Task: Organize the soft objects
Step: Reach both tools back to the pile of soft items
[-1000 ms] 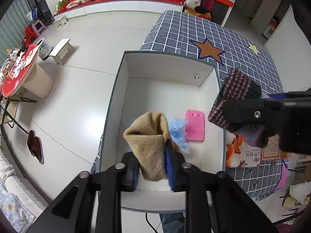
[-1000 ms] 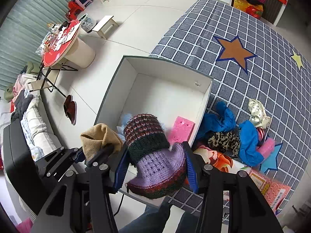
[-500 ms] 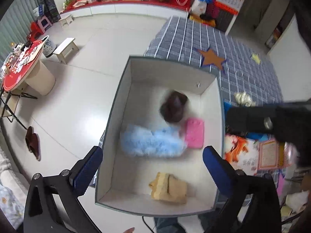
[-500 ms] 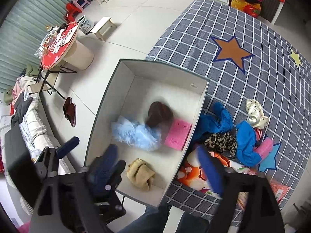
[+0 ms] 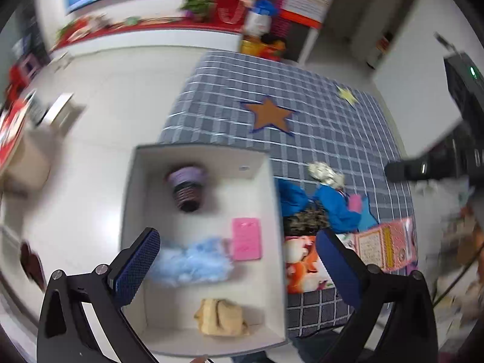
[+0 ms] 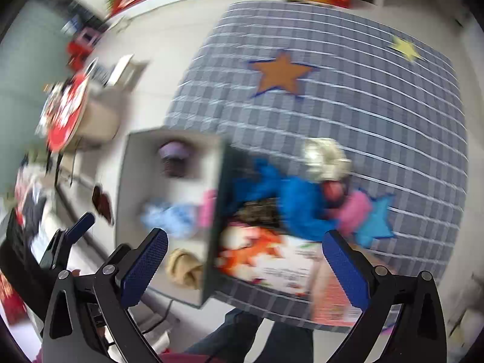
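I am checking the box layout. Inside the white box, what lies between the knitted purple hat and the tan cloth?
In the left wrist view, the fluffy light blue item lies between the knitted hat and the tan cloth, inside the white box.

The knitted hat (image 5: 187, 190) is looking ribbed and woolly, the blue tuft (image 5: 193, 264) fluffy, the box (image 5: 273, 211) matt and smooth, the checked cloth (image 5: 326, 139) woven, and the floor (image 5: 115, 90) is gleaming glossy.
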`<state>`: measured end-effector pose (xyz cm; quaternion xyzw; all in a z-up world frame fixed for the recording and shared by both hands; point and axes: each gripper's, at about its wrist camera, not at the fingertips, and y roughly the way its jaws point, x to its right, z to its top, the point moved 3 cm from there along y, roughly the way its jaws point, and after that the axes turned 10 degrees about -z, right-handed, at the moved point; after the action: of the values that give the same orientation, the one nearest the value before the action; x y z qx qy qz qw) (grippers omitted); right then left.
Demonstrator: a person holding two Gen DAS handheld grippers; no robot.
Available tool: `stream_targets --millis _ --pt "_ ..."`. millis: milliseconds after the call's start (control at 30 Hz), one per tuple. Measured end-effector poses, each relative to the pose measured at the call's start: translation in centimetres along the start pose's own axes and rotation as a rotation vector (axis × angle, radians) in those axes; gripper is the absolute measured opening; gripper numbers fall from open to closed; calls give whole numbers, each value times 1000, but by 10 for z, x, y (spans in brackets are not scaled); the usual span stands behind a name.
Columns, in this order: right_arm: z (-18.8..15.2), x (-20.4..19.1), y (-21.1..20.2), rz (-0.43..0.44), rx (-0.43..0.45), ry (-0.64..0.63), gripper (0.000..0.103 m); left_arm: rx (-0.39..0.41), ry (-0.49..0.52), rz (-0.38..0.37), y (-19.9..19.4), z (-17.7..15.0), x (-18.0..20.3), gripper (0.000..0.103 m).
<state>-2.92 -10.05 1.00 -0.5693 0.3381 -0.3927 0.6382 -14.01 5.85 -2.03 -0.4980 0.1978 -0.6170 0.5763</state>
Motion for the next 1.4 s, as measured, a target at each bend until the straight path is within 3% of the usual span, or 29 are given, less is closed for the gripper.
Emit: stream_targets --millis 200,433,567,767,867,1067,1100,1200,1300,1400 --pt "3 83 9 -44 -46 150 103 -181 225 -67 58 19 64 103" --pt "-1 130 80 -1 -217 219 103 -364 367 -87 131 32 108 103" --pt "0 144 125 48 -321 236 103 -428 361 -45 163 38 113 103" --pt "-1 153 181 195 -506 285 103 -474 238 -30 194 62 105 103" --pt "-4 141 202 224 -617 206 103 -464 186 -18 199 72 99 103" --pt "-8 117 220 86 -732 12 103 -493 167 23 207 72 96 103" --pt "-8 111 221 16 -740 -56 103 -497 166 27 209 72 96 103" --pt "-2 108 219 -109 -692 -150 103 -502 157 26 215 74 99 103" --pt "9 121 213 -141 -599 -131 103 -528 138 12 231 74 101 103" --pt "16 154 207 -252 -522 -79 103 -558 127 10 247 71 104 103"
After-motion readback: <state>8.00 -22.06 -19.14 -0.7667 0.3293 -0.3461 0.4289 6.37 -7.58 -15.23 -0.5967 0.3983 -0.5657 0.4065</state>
